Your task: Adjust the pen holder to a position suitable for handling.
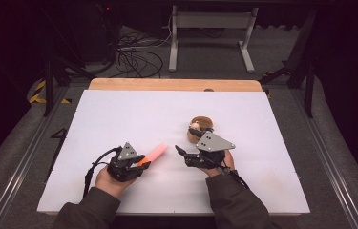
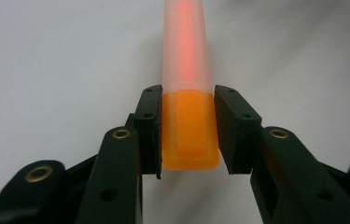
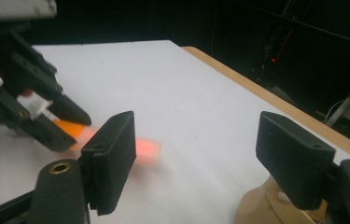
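Now, from the high view, the left gripper (image 1: 141, 161) pinches the orange end of a glowing pink-orange stick (image 1: 153, 153). The stick points off toward two o'clock, low over the white board (image 1: 119, 114) that covers the wooden table (image 1: 174, 85). The right gripper (image 1: 180, 151) sits just beside it at three o'clock, pointing back toward nine o'clock, with its jaws spread and nothing between them. A small round wooden dish (image 1: 200, 125) lies close behind the right gripper, at twelve o'clock from it.

In the left gripper view, the two black pads (image 2: 148, 130) sit on both sides of the orange cap (image 2: 190, 135), and the frosted tube (image 2: 185, 46) runs straight up to twelve o'clock. The left pad touches the cap; the right one looks a hair away.

In the right gripper view, the jaws stand wide apart. The stick (image 3: 143, 149) glows between them, farther off, at ten o'clock. The dish (image 3: 261, 205) peeks in at five o'clock.

I think the stick is light, stiff and smooth, so it could slip. The flat orange cap looks like the best place to hold, and the free frosted end suits the other gripper.

No words or labels can be read on anything.
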A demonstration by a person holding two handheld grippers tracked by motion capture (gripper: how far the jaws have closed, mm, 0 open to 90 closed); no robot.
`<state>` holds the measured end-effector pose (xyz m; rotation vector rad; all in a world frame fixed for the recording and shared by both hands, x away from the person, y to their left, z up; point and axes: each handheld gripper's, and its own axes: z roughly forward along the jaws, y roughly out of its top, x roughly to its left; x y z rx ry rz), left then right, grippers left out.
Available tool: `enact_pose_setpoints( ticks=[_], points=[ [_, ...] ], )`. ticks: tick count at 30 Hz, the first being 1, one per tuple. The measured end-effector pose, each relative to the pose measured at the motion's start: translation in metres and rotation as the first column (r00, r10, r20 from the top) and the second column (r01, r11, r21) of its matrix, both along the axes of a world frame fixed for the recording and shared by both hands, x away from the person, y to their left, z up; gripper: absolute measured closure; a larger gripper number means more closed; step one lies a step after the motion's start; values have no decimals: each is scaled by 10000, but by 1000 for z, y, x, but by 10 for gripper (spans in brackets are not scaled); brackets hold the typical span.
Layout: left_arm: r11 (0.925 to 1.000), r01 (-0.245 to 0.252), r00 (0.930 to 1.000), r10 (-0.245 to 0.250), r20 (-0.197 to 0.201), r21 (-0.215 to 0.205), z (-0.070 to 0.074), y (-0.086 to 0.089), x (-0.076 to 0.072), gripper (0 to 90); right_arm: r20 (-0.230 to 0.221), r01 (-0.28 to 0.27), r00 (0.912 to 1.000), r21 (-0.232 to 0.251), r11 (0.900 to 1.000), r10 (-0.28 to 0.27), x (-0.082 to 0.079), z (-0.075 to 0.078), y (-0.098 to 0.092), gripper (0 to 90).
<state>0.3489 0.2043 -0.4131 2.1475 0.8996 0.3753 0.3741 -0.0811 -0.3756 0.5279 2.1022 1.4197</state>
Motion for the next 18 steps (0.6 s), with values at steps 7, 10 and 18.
enact_pose_setpoints(
  ticks=[7,10,18],
  points=[
    [9990,372,9992,-368,173,-267,16,-5,0,646,489,-374,9979,-794,9961,413,-2,-5,6,320],
    [9981,537,9984,-531,202,-291,20,-7,0,646,538,-506,9970,-952,9942,559,-3,-6,9,321],
    [9948,962,9951,-953,262,-342,29,-15,2,645,681,-769,9940,-1285,9887,861,-5,-8,13,324]
  ],
)
